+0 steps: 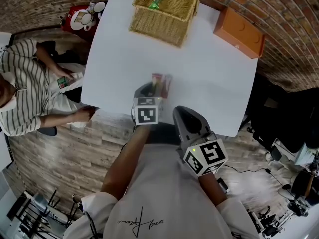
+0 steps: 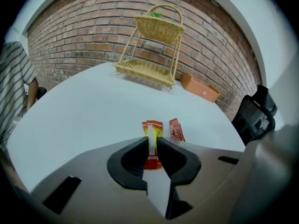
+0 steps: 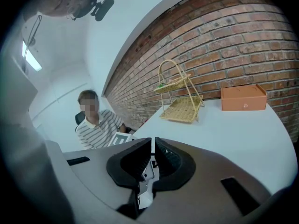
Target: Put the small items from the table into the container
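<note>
Sachets in red and yellow lie on the white table [image 1: 209,78] close to its near edge, well apart from the basket. The red and yellow sachet [image 2: 153,129] is between the jaws of the left gripper [image 2: 152,141], which points down at the table. These jaws stand a little apart, one on each side of the sachet, and a narrow pale gap shows between them; the pads do not seem to press on it. A second, darker red sachet [image 2: 176,129] lies just to the right of the first one, outside the jaws.

In the head view the right gripper [image 1: 180,111] is just to the right of the left gripper [image 1: 152,89], at the near edge of the table. Its jaws are together, and I see nothing between them in the right gripper view [image 3: 153,146].

The container is a two-tier wicker basket [image 2: 145,72] at the far side of the table, in front of a brick wall [image 2: 84,36]. A small green item [image 1: 158,0] lies already in its upper tier. An orange box [image 1: 238,33] stands to the right of the basket, near the far right corner. A person in a striped shirt [image 1: 22,78] sits at the left side of the table.
</note>
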Demonstrator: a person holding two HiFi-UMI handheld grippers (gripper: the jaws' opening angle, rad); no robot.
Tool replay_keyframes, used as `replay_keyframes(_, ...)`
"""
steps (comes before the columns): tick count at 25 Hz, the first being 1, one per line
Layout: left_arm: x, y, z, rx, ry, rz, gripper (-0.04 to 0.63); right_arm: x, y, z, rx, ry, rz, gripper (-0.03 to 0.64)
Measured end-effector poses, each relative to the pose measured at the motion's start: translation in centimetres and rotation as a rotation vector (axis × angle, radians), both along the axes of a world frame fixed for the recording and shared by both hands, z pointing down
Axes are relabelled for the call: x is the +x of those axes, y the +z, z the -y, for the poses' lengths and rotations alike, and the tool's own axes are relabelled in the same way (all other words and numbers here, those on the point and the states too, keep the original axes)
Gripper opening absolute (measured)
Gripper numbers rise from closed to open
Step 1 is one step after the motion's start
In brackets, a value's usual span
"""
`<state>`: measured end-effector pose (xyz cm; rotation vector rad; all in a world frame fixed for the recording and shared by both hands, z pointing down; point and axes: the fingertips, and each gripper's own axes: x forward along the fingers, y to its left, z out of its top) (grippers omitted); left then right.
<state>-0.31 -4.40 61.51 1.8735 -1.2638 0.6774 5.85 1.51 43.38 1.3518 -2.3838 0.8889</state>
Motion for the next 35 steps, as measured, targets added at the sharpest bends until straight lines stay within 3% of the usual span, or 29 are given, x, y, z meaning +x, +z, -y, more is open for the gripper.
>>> replay_keyframes(18,0.8,-0.5,-0.8,-0.007,0.009,-0.048,0.055,0.0,-1.0,0.0,0.048,-0.012,0.006,0.023)
replay_keyframes(35,-0.9,-4.2,-0.6,0.068,-0.039,-0.08,0.052,-0.8,-2.7,-0.2,0.106,-0.04,0.013,0.023)
